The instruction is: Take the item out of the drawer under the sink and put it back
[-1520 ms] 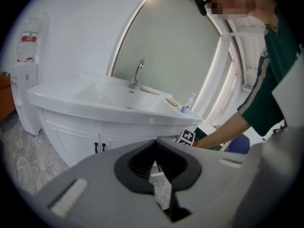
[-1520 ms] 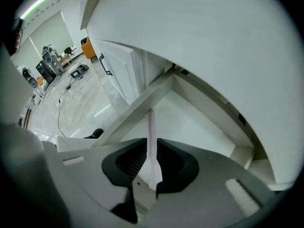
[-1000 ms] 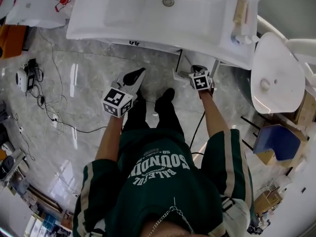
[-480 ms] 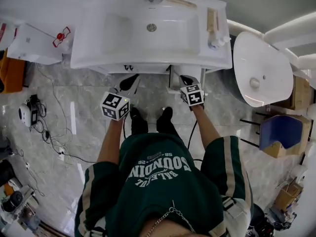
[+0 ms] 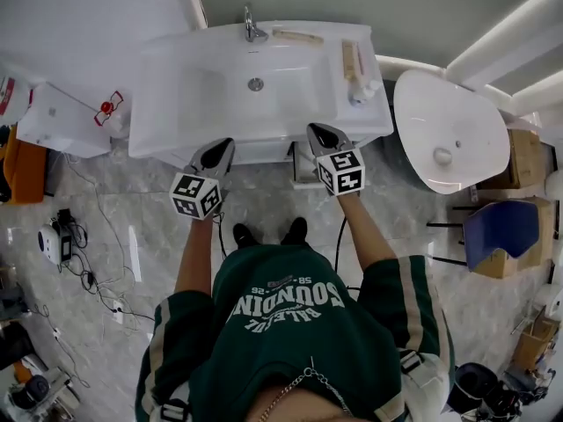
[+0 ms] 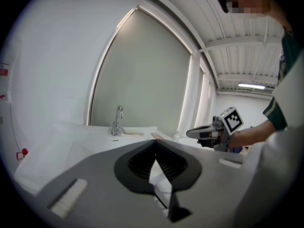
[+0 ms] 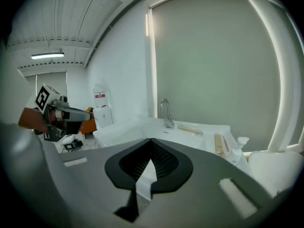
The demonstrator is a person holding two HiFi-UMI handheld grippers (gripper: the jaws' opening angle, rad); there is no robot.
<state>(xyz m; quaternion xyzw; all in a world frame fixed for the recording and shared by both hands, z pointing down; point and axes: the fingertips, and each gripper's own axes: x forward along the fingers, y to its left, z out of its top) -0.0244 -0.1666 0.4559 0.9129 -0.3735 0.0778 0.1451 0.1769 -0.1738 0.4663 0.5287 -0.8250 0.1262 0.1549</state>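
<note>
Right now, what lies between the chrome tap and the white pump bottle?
Head view: a pale flat bar near the chrome tap, then a tan oblong block beside the white pump bottle.

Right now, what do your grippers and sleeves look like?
Both the left gripper and right gripper are grey, tapering to pointed tips with black ribbed pads. Each carries a white cube with black square markers. The shirt has short dark green sleeves with cream stripes.

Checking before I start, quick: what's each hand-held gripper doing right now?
Left hand-held gripper: closed, empty.
Right hand-held gripper: closed, empty.
</note>
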